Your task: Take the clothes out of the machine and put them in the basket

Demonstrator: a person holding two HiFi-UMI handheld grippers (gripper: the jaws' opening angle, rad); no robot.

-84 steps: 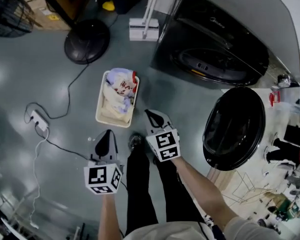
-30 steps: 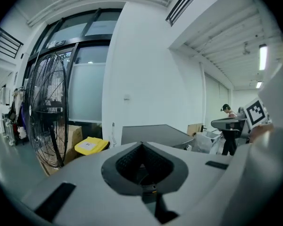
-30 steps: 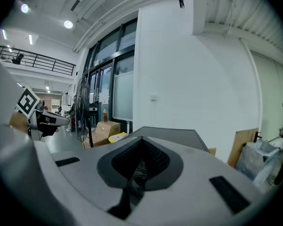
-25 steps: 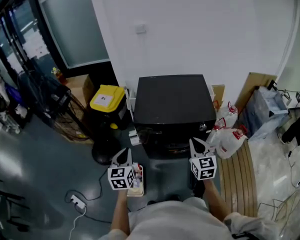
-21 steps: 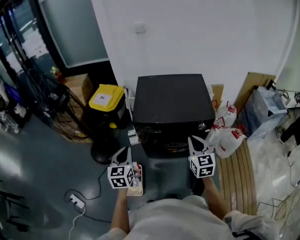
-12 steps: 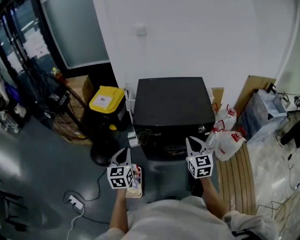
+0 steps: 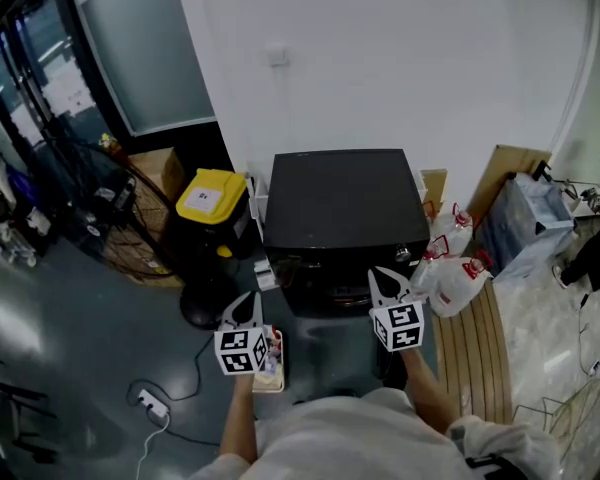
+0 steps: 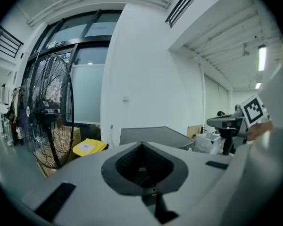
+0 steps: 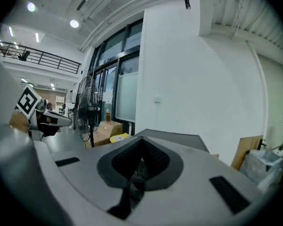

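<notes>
The machine (image 7: 345,208) stands at centre frame, just above the right gripper (image 7: 378,278). The basket (image 7: 282,370) lies below the left gripper (image 7: 247,300). Both pairs of fingers are closed, empty.

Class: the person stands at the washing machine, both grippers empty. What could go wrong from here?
1. The power strip lies on the floor to the person's left; a step that way could trip them.
2. The basket sits by the feet, near the left gripper, and looks easy to kick.
3. The jugs stand close to the right gripper; a wide swing might topple them.
</notes>
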